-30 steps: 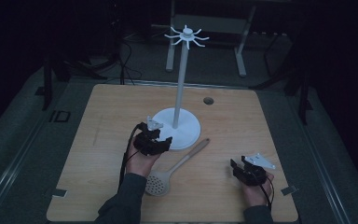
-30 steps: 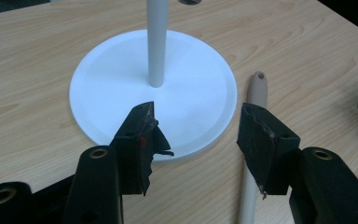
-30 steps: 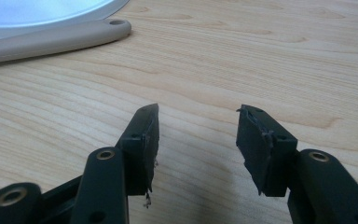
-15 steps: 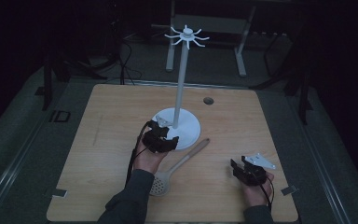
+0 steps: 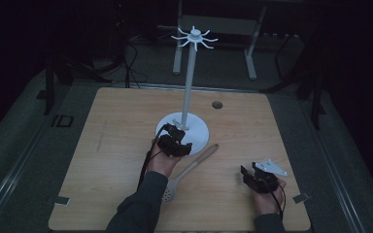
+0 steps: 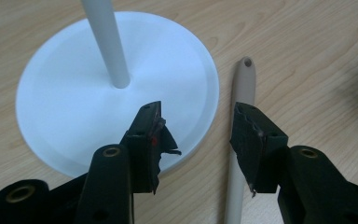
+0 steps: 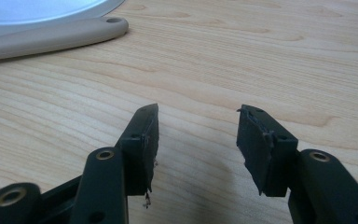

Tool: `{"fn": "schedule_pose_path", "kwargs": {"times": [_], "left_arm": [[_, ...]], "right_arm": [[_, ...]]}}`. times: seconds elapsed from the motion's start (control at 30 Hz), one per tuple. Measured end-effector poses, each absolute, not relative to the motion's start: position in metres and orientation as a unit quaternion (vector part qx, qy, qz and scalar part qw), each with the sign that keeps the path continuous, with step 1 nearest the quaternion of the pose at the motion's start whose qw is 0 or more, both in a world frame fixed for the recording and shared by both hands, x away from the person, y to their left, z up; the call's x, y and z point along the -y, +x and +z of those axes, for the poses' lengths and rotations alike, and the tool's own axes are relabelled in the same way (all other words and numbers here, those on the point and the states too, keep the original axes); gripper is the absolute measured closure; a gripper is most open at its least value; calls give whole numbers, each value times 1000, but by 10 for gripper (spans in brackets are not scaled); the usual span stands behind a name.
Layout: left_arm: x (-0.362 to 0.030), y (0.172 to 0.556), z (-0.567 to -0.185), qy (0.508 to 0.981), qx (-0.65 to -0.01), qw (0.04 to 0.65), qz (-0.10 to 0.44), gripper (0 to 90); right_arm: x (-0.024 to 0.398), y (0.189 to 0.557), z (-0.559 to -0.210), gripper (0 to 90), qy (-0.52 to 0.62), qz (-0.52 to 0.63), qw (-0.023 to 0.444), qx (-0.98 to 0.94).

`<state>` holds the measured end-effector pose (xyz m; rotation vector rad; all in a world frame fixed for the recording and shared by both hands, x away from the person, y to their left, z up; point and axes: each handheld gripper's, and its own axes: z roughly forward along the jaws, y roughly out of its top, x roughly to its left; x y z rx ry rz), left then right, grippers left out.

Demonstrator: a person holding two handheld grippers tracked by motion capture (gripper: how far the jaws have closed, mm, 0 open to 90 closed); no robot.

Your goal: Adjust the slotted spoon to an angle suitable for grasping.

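Spoon [image 5: 188,171] lies flat on the table [image 5: 116,126], one of its kind, its handle tip just beside the base of the single white stand [image 5: 183,130], its slotted bowl pointing away from that base toward the person. The left gripper [image 6: 198,123] hovers over the handle near the base, its jaws half spread and just closing, the handle under the right-hand jaw, untouched. The right gripper [image 7: 198,126] rests well apart from the stand, jaws wide, empty.
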<state>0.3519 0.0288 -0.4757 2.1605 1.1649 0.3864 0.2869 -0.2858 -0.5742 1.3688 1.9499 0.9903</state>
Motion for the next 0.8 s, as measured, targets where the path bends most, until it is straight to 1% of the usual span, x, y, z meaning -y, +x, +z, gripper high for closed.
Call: {"fn": "schedule_pose_path", "kwargs": {"times": [0.8], "left_arm": [[0,368,-501,858,-420,272,116,567]], "right_arm": [[286,287,-574,480,510,368,278,-727]]}}
